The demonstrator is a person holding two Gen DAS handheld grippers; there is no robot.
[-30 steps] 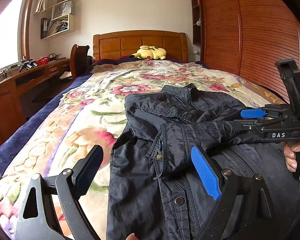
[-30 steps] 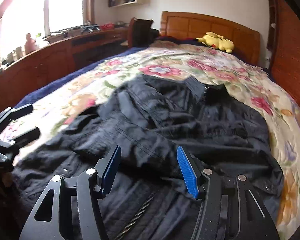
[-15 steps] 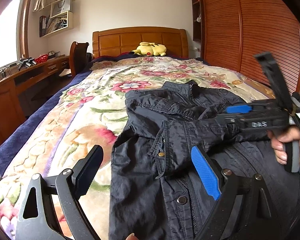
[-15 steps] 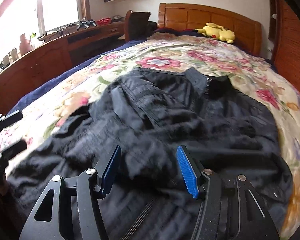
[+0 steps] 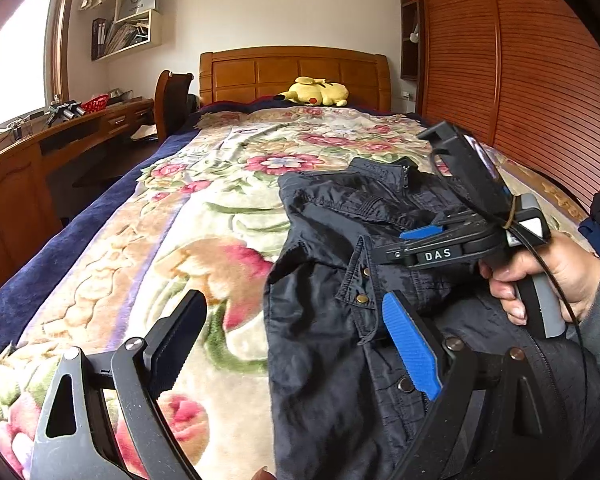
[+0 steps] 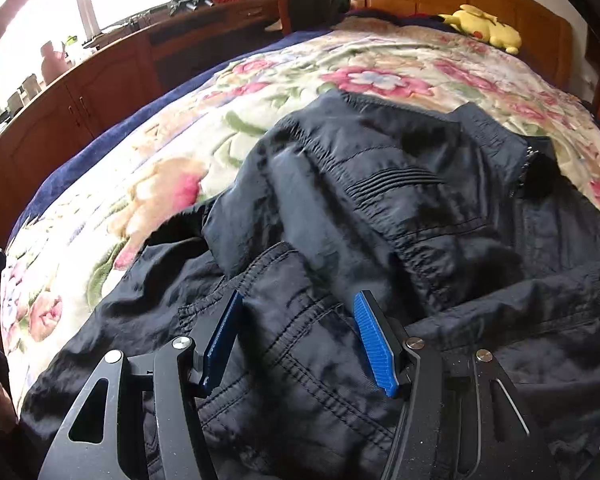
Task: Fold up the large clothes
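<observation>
Only the left wrist view shows the wide-open left hand-held gripper [image 5: 292,344] at 6 o'clock and a hand [image 5: 548,276] at 3 o'clock. The dark jacket [image 5: 340,320] lies on the floral bed [image 5: 180,240]. The right hand-held gripper [image 6: 296,336] has advanced over a sleeve cuff, jaws just closing around a fold, not yet pinching.

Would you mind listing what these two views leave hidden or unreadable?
- Dark jacket: its near hem is cut off by the bottom edge in both wrist views.
- Right gripper: whether its pads press the fabric between them is unclear.
- Books on the wall shelf: too small to read, left wrist view.
</observation>
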